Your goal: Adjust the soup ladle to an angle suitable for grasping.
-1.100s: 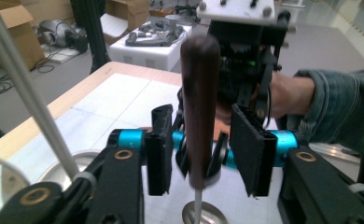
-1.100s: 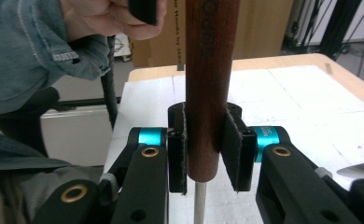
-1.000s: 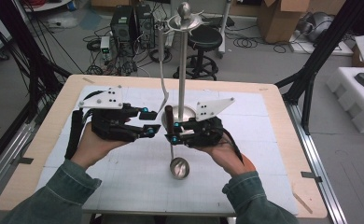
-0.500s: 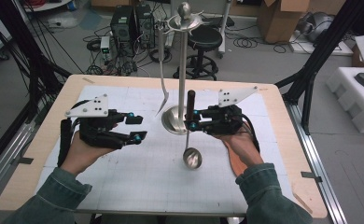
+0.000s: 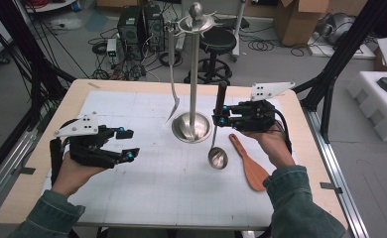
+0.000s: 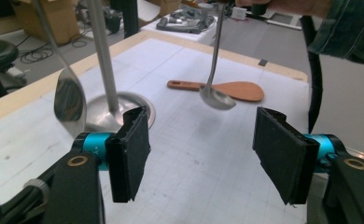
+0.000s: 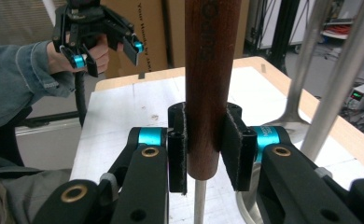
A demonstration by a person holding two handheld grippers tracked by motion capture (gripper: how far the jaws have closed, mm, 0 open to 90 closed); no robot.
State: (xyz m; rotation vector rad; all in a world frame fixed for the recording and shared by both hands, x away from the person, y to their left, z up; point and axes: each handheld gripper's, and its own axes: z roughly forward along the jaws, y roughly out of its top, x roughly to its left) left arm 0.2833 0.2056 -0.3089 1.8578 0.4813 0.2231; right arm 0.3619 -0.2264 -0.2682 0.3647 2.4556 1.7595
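My right gripper point(image 5: 220, 120) is shut on the dark wooden handle of a metal ladle point(image 5: 217, 157), which hangs upright with its bowl just above the mat, right of the stand. In the right gripper view the pads point(image 7: 178, 149) press on both sides of the handle point(image 7: 211, 70). My left gripper point(image 5: 129, 144) is at the left of the table. It is open, its jaws have just been opening, and nothing is between them. In the left gripper view the left gripper point(image 6: 203, 154) faces the ladle's bowl point(image 6: 216, 98) from a distance.
A metal utensil stand point(image 5: 193, 130) rises mid-table with a metal spatula point(image 5: 173, 106) hanging from its top. A wooden rice paddle point(image 5: 248, 161) lies flat by my right hand. A white grid mat point(image 5: 171, 193) covers the table. Cables, boxes and a stool are beyond the far edge.
The right gripper has carried the ladle rightward, away from the stand's pole. The left gripper has drawn back to the left and lower, and its jaws stand wider.
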